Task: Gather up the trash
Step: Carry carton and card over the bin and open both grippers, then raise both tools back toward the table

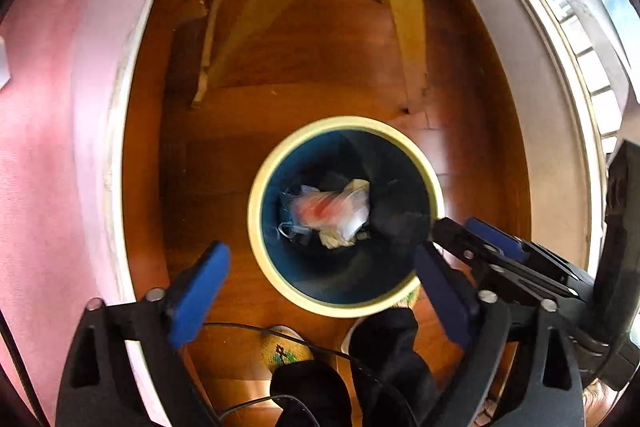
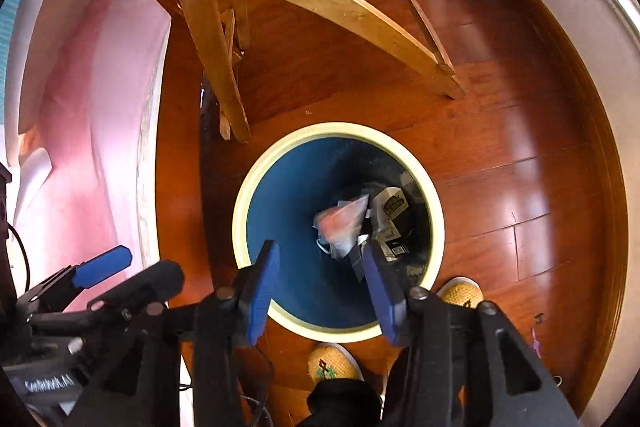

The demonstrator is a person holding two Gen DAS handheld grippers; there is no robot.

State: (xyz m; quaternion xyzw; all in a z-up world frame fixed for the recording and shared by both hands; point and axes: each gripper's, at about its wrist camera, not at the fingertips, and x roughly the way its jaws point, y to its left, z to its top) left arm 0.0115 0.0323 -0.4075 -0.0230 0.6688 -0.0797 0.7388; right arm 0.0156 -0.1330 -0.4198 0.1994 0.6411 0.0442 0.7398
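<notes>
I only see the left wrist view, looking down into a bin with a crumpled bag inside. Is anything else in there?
Observer: Yes, a small printed box lies just right of the bag.
Operator: Is the other hand-held gripper carrying anything?
Observer: No, the right hand-held gripper is open and empty above the bin.
Operator: I see one yellow slipper. Is there another?
Observer: Yes, a second yellow slipper stands by the bin's rim, on the right.

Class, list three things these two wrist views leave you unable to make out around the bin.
1. Left wrist view: crumpled clear plastic wrapper in the round blue cream-rimmed bin is motion-blurred; contents unreadable.
2. Right wrist view: small printed carton, lettering too small.
3. Both views: the person's yellow knitted slippers, partly hidden by dark trouser legs.
</notes>
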